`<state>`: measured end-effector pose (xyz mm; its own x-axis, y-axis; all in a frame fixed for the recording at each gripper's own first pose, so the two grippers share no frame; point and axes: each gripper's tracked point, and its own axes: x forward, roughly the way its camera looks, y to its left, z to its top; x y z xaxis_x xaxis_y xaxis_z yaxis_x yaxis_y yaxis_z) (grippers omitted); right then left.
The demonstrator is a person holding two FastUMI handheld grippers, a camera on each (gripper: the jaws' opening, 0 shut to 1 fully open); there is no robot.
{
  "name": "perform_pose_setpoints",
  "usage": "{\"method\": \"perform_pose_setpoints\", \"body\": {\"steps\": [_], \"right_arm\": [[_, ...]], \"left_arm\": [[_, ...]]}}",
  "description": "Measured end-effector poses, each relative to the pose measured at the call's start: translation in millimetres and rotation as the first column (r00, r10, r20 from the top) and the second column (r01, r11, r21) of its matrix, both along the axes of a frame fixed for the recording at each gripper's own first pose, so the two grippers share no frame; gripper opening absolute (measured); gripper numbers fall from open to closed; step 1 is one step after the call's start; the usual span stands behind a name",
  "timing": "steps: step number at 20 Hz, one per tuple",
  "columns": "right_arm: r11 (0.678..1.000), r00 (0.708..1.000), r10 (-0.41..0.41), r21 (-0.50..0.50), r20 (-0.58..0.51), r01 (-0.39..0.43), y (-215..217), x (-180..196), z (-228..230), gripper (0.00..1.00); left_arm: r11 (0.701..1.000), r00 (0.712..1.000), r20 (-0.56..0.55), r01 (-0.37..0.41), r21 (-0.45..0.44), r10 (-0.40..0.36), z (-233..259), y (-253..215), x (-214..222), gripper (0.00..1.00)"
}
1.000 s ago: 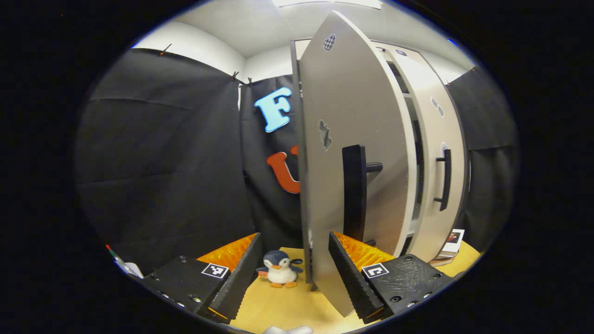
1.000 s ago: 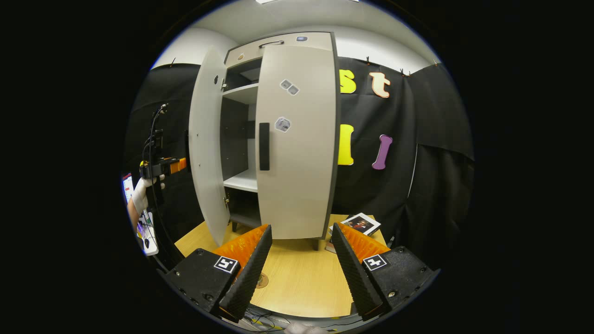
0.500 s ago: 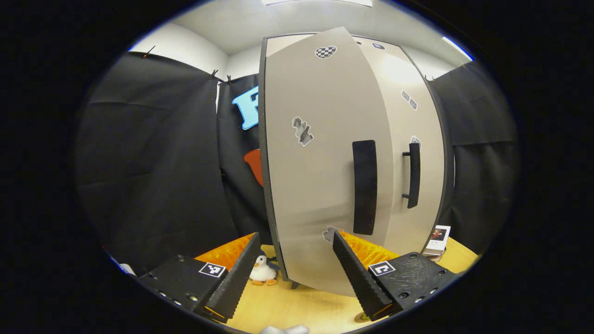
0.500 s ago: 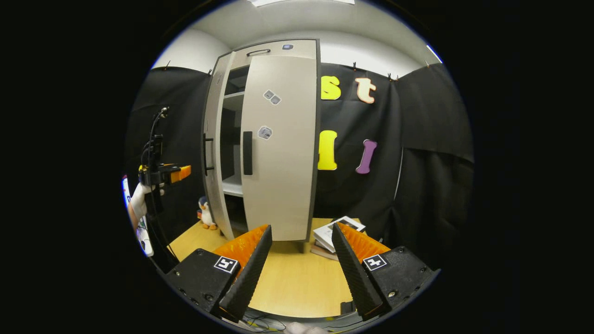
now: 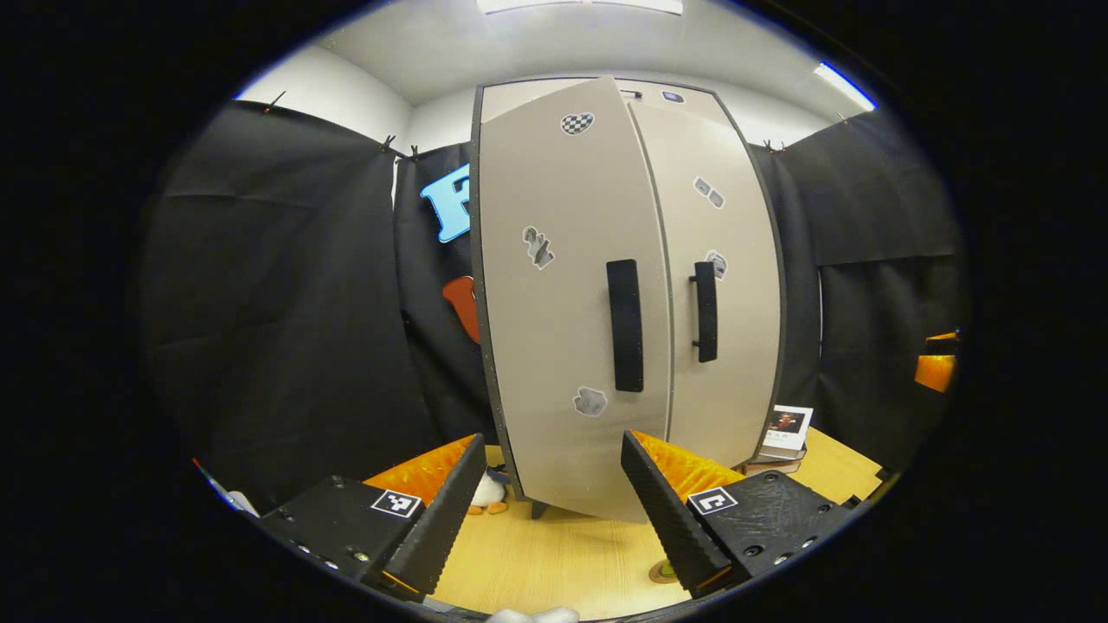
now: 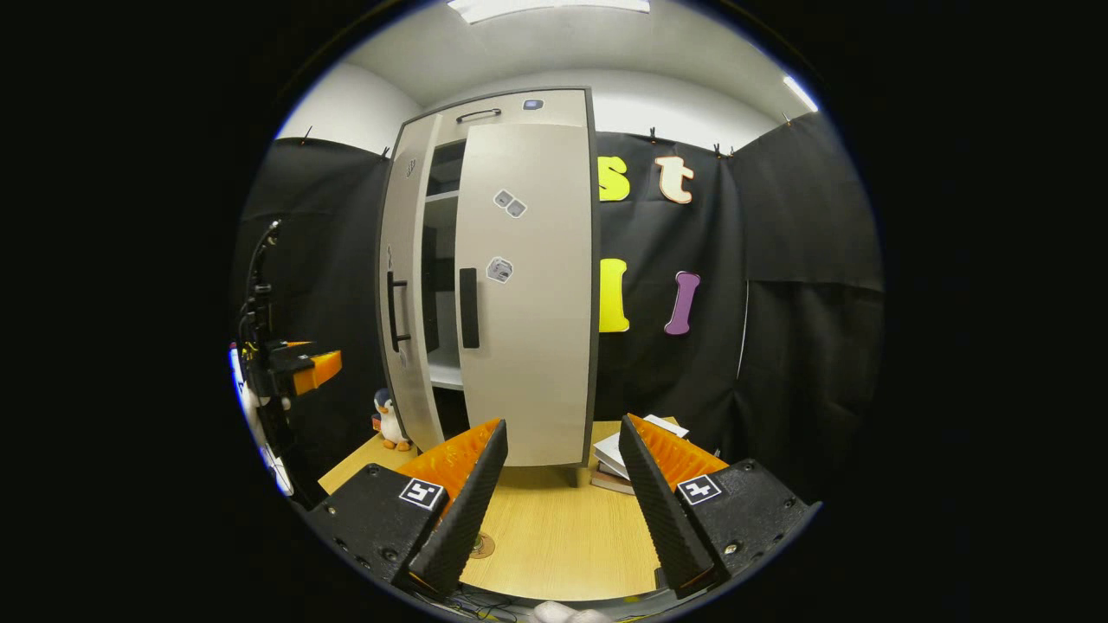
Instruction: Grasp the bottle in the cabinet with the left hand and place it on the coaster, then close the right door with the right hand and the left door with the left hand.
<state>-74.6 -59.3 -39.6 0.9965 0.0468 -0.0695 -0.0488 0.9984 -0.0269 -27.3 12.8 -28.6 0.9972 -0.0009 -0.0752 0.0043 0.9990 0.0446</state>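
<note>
Since a moment ago, the tall grey left door (image 5: pixel 567 294) has swung much nearer to shut, and the left gripper (image 5: pixel 554 510) has drawn back from it. In the right gripper view a dark gap can be seen between the left door (image 6: pixel 400 285) and the grey right door (image 6: pixel 528 294), so the tall grey cabinet (image 6: pixel 519 102) is not fully shut. In the left gripper view the right door (image 5: pixel 723 285) sits just past the left one, and their long black handles (image 5: pixel 625 324) are near each other.

A small toy penguin (image 5: pixel 486 493) stands on the light wooden counter (image 5: pixel 563 562), just ahead of the left gripper and partly hidden behind its finger and the door. A stack of books (image 5: pixel 783 433) lies on the counter to the far right of the cabinet. A small round coaster (image 5: pixel 665 571) peeks out beside the left gripper's right finger; the bottle cannot be made out.

Both grippers are spread wide with nothing between the fingers. The right gripper (image 6: pixel 554 510) hangs well back from the cabinet, over the counter (image 6: pixel 563 536). Far to its left, the left gripper (image 6: pixel 299 370) is held up in the air, and the hand holding it is hard to see.
</note>
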Motion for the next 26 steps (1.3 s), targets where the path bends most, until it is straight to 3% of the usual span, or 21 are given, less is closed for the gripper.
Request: {"method": "perform_pose_setpoints", "body": {"steps": [7, 16, 26], "right_arm": [[1.0, 1.0, -0.01, -0.008, 0.004, 0.01, 23, 1, -10, 0.81], [0.999, 1.0, 0.007, -0.031, 0.012, -0.007, 52, -5, -7, 0.81], [1.0, 1.0, 0.0, -0.031, 0.021, 0.001, 57, -9, -6, 0.81]], "left_arm": [[1.0, 0.999, 0.04, 0.01, 0.001, -0.011, -4, -3, -43, 0.96], [0.999, 0.998, 0.058, 0.033, -0.022, -0.032, 0, 3, -38, 0.96], [0.999, 0.998, 0.046, 0.038, -0.024, -0.037, 0, 11, -43, 0.96]]}}
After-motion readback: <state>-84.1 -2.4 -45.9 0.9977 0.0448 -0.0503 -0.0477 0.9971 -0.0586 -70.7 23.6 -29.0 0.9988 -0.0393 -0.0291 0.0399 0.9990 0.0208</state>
